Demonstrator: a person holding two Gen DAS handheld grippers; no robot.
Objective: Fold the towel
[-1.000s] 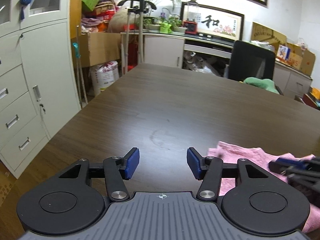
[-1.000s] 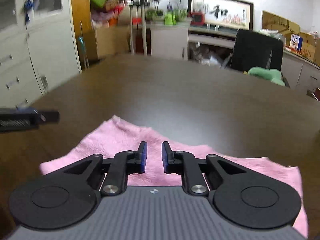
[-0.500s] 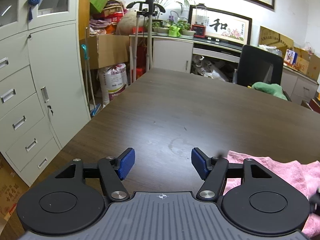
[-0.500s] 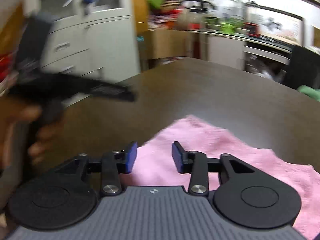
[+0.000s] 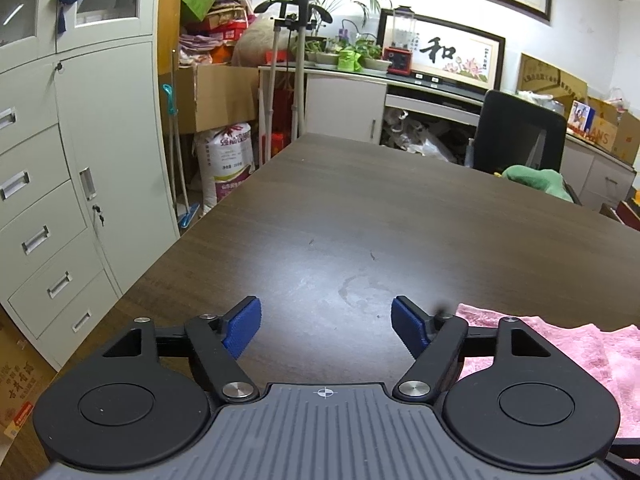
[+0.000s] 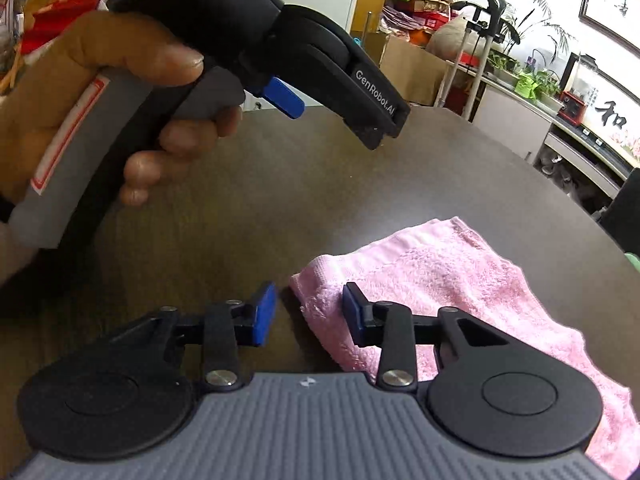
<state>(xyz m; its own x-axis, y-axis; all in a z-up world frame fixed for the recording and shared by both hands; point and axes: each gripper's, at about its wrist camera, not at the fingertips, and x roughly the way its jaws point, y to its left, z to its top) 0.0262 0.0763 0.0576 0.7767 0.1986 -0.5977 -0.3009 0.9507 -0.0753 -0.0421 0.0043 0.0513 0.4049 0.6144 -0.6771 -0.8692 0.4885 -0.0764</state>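
Note:
A pink towel (image 6: pixel 448 272) lies folded on the dark wooden table (image 6: pixel 248 200). My right gripper (image 6: pixel 308 314) is open just above the towel's near left corner, with nothing between its blue pads. The towel's left edge also shows in the left wrist view (image 5: pixel 580 344), at the lower right. My left gripper (image 5: pixel 326 330) is open wide and empty above bare table, left of the towel. In the right wrist view the left gripper (image 6: pixel 340 96) is held in a hand, raised above the table, to the left of the towel.
White drawer cabinets (image 5: pixel 52 184) stand left of the table (image 5: pixel 360 216). A black chair (image 5: pixel 516 136) with a green cloth (image 5: pixel 536 180) is at the far right edge. Boxes, a sack and a walker frame crowd the far wall.
The right gripper opened and swung left to the towel's near left corner. The left gripper drew back, rose and opened a little wider, with less towel in its view.

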